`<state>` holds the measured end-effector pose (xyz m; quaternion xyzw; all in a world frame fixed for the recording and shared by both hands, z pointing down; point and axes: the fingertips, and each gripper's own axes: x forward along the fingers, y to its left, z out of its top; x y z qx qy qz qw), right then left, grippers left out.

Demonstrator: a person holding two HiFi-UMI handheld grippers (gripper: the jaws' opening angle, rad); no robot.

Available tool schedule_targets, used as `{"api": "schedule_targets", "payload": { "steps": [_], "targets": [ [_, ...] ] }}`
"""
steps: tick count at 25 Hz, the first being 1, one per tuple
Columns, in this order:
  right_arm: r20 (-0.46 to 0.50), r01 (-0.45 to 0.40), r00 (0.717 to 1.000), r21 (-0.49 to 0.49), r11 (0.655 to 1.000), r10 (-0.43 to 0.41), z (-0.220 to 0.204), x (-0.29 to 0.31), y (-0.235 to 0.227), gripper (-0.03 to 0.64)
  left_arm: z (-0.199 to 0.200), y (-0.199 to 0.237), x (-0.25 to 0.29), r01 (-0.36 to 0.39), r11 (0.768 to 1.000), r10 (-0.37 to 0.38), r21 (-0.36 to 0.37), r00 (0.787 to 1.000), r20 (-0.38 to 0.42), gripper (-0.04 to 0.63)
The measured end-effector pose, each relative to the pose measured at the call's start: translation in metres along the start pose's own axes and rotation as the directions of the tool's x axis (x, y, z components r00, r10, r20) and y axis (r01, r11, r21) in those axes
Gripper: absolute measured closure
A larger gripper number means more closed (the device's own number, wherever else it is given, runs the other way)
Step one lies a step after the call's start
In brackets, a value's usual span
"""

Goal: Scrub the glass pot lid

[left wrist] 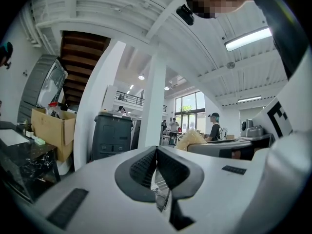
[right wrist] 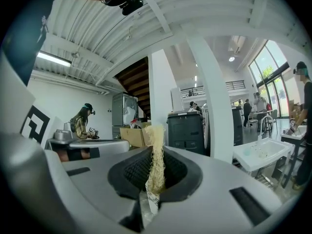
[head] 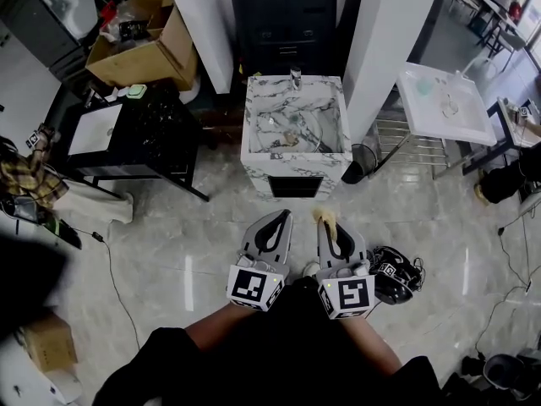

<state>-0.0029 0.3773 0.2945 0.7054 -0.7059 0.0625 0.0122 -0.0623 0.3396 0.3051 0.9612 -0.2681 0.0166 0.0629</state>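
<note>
Your right gripper (head: pixel 331 227) pinches a scrubber (right wrist: pixel 155 155); left gripper (head: pixel 279 220) pressed together, empty. At the sink (head: pixel 252 125), steady the lid (head: pixel 292 132) first.

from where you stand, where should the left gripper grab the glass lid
Likely its near rim, from above: the glass lid lies low in the sink, whose walls block a sideways approach. Its knob is too small to make out. Open the shut left gripper first.

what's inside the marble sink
A clear glass pot lid lies in the marble sink, in front of the faucet. What sits under the lid, drain included, cannot be made out.
</note>
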Motion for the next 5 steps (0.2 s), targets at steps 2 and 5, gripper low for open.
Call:
{"api": "schedule_targets", "payload": {
  "steps": [2,5],
  "targets": [
    [-0.002,0.005,1.000,-0.003,1.000,-0.005,-0.0001,0.0014,0.0021,0.565,0.0009,0.0015,-0.0004,0.008,1.000,-0.008,-0.001,1.000,0.005,0.580],
    [-0.003,0.010,1.000,-0.006,1.000,-0.010,-0.0022,0.0039,0.0056,0.565,0.0014,0.0044,-0.0018,0.017,1.000,-0.017,0.001,1.000,0.008,0.580]
  ]
}}
